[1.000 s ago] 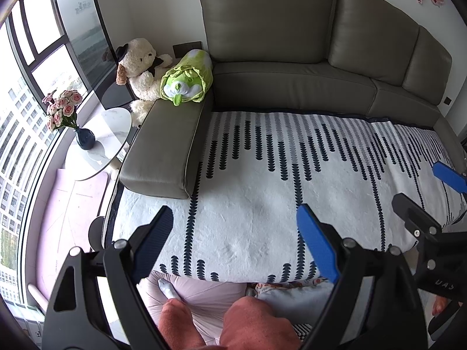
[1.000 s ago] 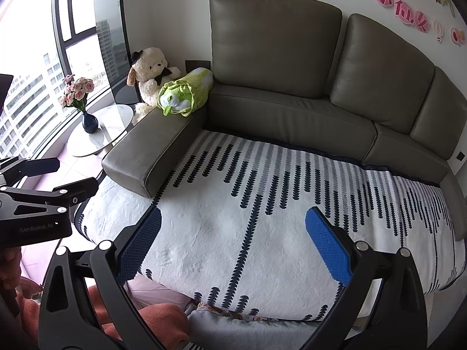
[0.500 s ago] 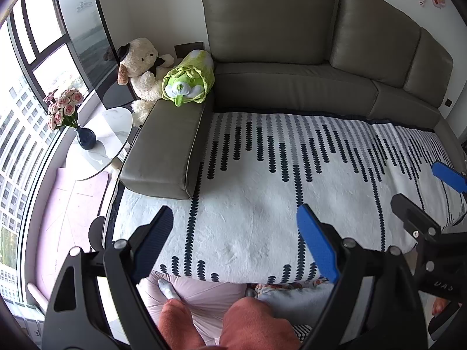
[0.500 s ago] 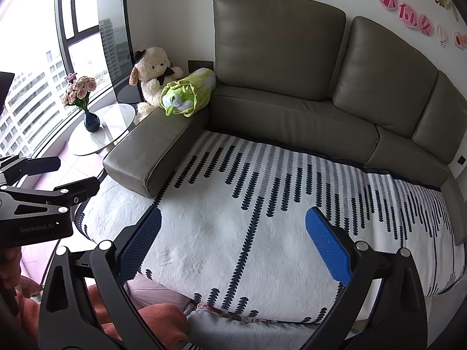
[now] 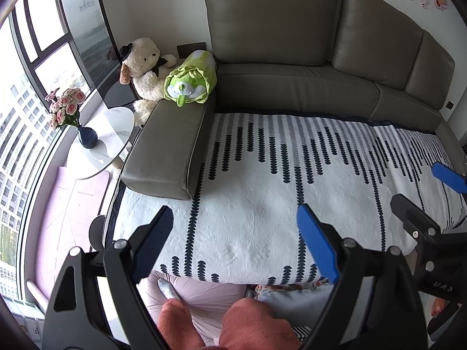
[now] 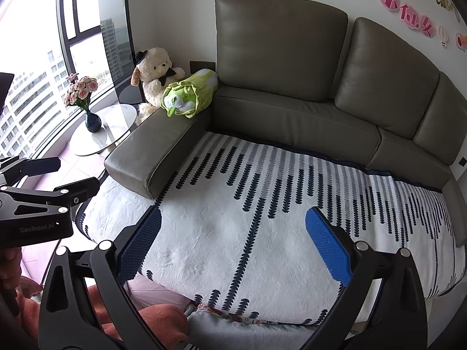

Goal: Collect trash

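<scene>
No trash shows in either view. My left gripper (image 5: 235, 239) is open and empty, held above the near edge of a white rug (image 5: 262, 189) with dark blue leaf stripes. My right gripper (image 6: 233, 242) is open and empty over the same rug (image 6: 233, 204). The right gripper also shows at the right edge of the left wrist view (image 5: 423, 198), and the left gripper at the left edge of the right wrist view (image 6: 55, 178). A person's knees (image 5: 233, 323) sit just below the grippers.
A grey L-shaped sofa (image 5: 292, 81) wraps the rug's far and left sides. A cream plush dog (image 5: 144, 70) and a green plush roll (image 5: 189, 84) sit at its left end. A round white side table (image 5: 108, 140) holds a vase of pink flowers (image 5: 65, 108) by the window.
Both views have shifted slightly; the sofa and toys sit a little lower and to the right in frame. Both grippers stay open and empty.
</scene>
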`<state>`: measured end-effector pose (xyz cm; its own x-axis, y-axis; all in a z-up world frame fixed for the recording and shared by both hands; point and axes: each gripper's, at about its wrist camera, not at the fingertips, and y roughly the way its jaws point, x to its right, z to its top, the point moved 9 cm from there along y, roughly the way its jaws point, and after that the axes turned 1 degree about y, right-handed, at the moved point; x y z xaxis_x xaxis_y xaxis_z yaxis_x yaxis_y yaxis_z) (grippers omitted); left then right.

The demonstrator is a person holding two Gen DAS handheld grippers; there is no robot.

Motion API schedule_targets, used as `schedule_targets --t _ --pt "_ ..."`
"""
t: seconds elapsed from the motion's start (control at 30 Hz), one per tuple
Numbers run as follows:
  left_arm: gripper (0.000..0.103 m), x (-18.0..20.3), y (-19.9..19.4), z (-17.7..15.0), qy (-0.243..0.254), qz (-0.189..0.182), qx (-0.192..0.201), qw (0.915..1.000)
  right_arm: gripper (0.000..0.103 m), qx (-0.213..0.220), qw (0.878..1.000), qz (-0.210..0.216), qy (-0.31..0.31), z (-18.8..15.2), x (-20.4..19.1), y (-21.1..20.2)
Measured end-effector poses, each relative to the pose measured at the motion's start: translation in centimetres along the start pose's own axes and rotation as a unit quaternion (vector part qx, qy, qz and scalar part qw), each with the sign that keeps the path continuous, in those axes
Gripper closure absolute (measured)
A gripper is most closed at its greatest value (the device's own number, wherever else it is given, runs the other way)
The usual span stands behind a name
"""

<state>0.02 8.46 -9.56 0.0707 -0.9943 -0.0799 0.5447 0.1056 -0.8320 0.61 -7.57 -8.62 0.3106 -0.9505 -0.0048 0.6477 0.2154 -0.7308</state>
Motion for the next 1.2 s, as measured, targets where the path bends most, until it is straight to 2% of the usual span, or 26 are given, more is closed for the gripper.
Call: schedule_targets --t 1.2 --pt "0.017 0.43 0.02 0.22 0.003 -0.007 0.002 1.0 0.007 0.002 1.0 0.001 0.006 0.21 -0.07 -0.06"
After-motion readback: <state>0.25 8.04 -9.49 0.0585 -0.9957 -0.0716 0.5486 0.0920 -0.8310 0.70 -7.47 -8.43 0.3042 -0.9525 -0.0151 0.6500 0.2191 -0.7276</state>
